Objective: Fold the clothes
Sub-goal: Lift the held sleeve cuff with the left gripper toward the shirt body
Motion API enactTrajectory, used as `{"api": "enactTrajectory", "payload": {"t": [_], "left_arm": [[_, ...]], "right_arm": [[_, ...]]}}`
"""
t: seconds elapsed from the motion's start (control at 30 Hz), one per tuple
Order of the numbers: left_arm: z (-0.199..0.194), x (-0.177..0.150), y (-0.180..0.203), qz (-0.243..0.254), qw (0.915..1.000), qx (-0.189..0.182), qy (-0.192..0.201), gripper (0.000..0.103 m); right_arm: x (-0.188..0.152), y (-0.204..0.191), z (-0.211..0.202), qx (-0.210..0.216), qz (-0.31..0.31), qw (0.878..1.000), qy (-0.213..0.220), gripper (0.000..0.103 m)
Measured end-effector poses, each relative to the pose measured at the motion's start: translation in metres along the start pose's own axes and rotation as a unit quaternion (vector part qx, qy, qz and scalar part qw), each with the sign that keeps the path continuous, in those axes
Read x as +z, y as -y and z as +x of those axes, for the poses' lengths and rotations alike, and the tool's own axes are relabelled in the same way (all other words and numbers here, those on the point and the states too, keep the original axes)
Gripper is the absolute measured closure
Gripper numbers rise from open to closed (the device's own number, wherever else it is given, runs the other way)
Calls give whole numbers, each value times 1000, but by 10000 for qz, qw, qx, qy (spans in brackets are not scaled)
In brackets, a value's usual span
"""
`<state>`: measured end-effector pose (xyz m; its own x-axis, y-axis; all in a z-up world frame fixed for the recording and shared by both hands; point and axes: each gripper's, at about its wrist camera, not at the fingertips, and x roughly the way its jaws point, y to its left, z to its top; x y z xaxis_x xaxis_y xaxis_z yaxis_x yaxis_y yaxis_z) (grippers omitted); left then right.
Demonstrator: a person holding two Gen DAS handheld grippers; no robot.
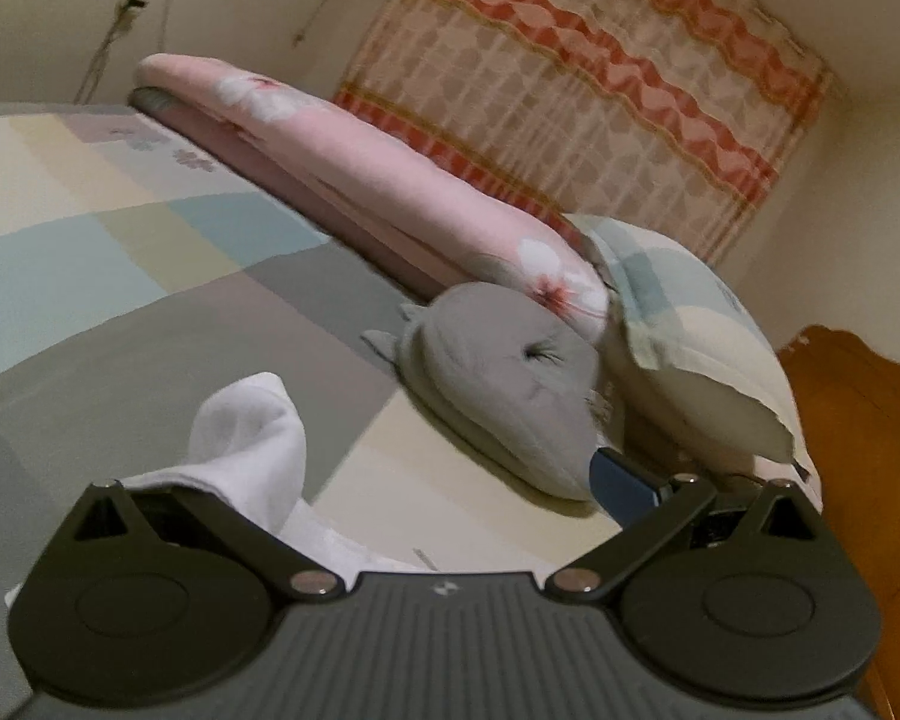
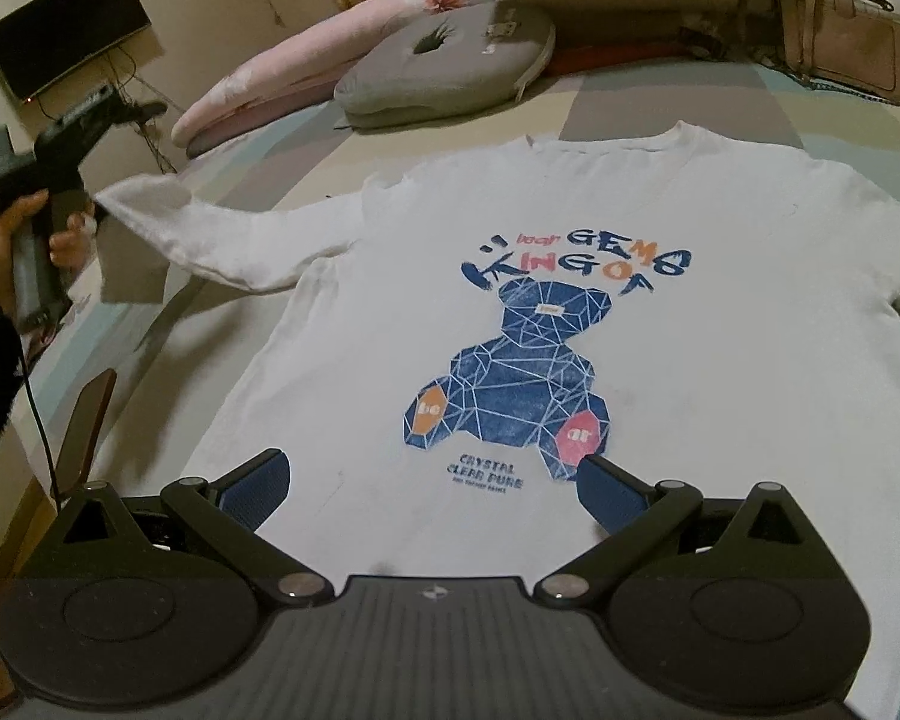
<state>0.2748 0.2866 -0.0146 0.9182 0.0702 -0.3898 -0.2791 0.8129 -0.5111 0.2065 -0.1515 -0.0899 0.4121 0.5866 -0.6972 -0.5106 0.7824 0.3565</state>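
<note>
A white long-sleeved T-shirt point(image 2: 720, 330) with a blue bear print lies face up and flat on the bed. My right gripper point(image 2: 432, 468) hovers open just above its lower hem, both blue pads point(image 2: 606, 492) showing and nothing between them. A hand holds my left gripper point(image 2: 87, 204) at the far left, where the shirt's left sleeve point(image 2: 210, 228) is raised off the bed. In the left wrist view the left gripper point(image 1: 438, 480) stands open. The white sleeve end point(image 1: 252, 438) drapes over its left finger and hides it. Only the right pad point(image 1: 621, 483) shows.
The bed sheet point(image 1: 120, 228) is checked in pastel colours. A grey round cushion point(image 2: 450, 66), a pink folded quilt point(image 2: 282, 72) and a checked pillow point(image 1: 690, 330) lie beyond the collar. A beige handbag point(image 2: 846, 42) sits at the far right. A cable point(image 2: 36, 420) hangs at the left.
</note>
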Motion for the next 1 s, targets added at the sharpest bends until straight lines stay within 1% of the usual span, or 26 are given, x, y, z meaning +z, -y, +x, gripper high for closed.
{"api": "enactTrajectory", "payload": {"t": [0.17, 0.33, 0.67, 1.0], "left_arm": [[-3, 6, 32, 113, 9998, -147, -78, 1], [-1, 8, 62, 239, 9993, -198, -199, 1], [16, -5, 131, 753, 9954, -397, -442, 1], [40, -28, 200, 1197, 9874, -697, -758, 1]], "right_arm": [[-5, 0, -7, -138, -134, 9998, -33, 0], [-10, 10, -20, -204, -77, 9998, 48, 0], [-20, 33, -48, -261, 88, 9991, 315, 0], [-23, 50, -60, -313, 294, 9979, 478, 0]]}}
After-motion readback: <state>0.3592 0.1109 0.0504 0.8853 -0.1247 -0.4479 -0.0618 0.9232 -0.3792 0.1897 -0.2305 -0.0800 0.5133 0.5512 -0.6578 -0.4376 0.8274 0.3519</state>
